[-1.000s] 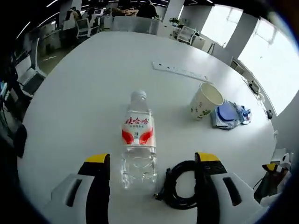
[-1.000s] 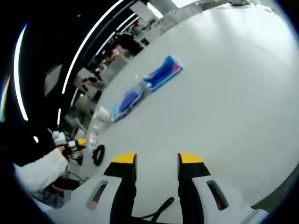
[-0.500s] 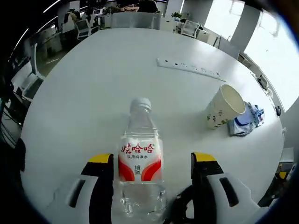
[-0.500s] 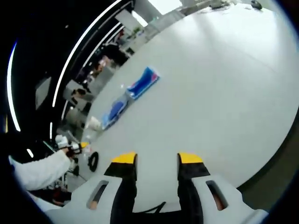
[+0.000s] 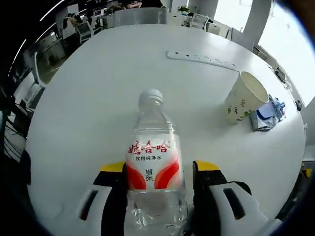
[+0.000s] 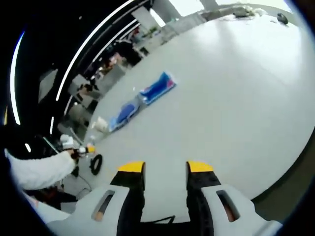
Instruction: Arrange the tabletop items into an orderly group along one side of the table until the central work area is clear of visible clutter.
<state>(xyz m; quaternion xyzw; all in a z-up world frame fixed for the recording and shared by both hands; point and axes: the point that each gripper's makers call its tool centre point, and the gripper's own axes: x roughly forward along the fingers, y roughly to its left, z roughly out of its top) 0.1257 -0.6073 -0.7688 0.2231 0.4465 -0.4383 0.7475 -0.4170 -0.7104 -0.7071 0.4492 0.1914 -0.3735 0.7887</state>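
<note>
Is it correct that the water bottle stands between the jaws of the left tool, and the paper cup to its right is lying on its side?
Not quite. In the left gripper view the paper cup stands upright, mouth up, not on its side. The water bottle does stand between the jaws of the left tool.

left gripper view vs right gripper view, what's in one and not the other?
Left gripper view: clear water bottle standing between the left gripper's jaws, contact unclear; white power strip further back.

Right gripper view: right gripper open over bare table, a long blue packet, a coiled black cable, the person's white sleeve.

Both: the white table, the paper cup and the blue packet beside it, both small in the right gripper view.
</note>
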